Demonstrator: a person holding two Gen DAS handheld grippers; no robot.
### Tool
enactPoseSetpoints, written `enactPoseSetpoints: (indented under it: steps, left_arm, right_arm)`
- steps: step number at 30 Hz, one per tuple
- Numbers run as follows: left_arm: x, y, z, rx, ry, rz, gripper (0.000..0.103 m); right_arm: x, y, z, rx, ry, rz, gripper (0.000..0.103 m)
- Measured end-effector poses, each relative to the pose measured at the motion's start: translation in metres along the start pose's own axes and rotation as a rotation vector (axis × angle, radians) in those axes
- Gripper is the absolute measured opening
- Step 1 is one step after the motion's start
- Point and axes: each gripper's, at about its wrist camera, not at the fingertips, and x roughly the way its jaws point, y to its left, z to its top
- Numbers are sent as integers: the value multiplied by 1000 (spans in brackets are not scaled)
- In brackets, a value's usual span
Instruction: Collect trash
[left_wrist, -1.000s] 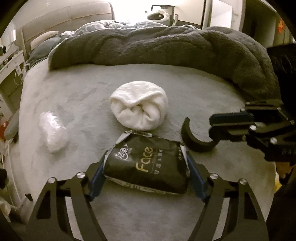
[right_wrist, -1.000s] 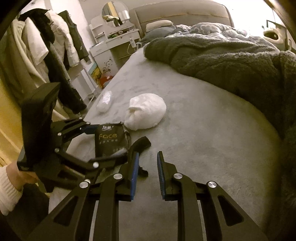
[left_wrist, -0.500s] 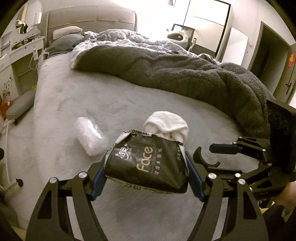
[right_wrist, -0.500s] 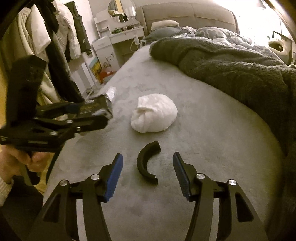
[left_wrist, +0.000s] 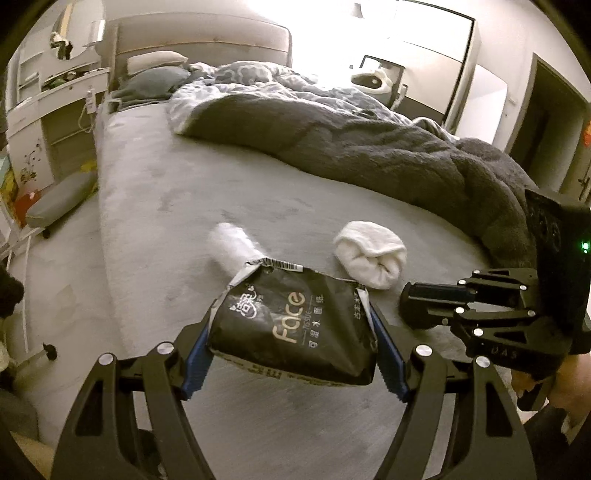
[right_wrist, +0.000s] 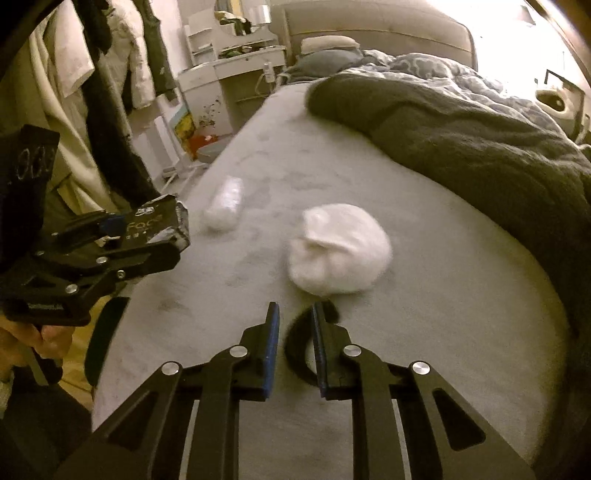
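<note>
My left gripper (left_wrist: 291, 326) is shut on a black "Face" tissue pack (left_wrist: 295, 347), its blue pads pressing both ends, and holds it above the grey bed (left_wrist: 177, 206). The same pack (right_wrist: 155, 225) shows at the left of the right wrist view. My right gripper (right_wrist: 294, 310) points down at a black curved piece (right_wrist: 295, 350) lying on the bed. Its jaws are closing with the piece between them; the piece lies against the right pad and a sliver of bed shows at the left pad. Beyond lie a white rolled towel (right_wrist: 340, 254) and a clear plastic wad (right_wrist: 225, 206).
A dark grey blanket (left_wrist: 388, 158) is heaped along the far and right side of the bed. Left of the bed are a white vanity (left_wrist: 44, 110) and a low bench (left_wrist: 59, 199). Clothes hang (right_wrist: 110, 74) at the left. A person's hand (right_wrist: 22, 339) holds the left gripper.
My left gripper lifted the tissue pack off the bed. My right gripper opened wide, moved forward over the curved piece, then narrowed its jaws around it.
</note>
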Motion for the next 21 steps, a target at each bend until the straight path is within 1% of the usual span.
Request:
enactPoseSetpoints:
  steps: [2,6,12,16,21]
  left_arm:
    - [-5,6,-2,-7,-1,16,77]
    - [-15,22,-4,-27,5,51,77]
    - [-35,41,-6,-53,-11,77,77]
    - [-46,54,-8,-82,-20,87,77]
    - [-60,64,-5,-111,-34,101,77]
  right_arm:
    - [3,9,4,-13,4,7,17]
    - [8,27,10,-44,25,2,8]
    - [6,47,19,-77,18,3,5]
    - [-3,50,23,-78,-2,-4,5]
    - [-24,40,35,2,-53,69,4]
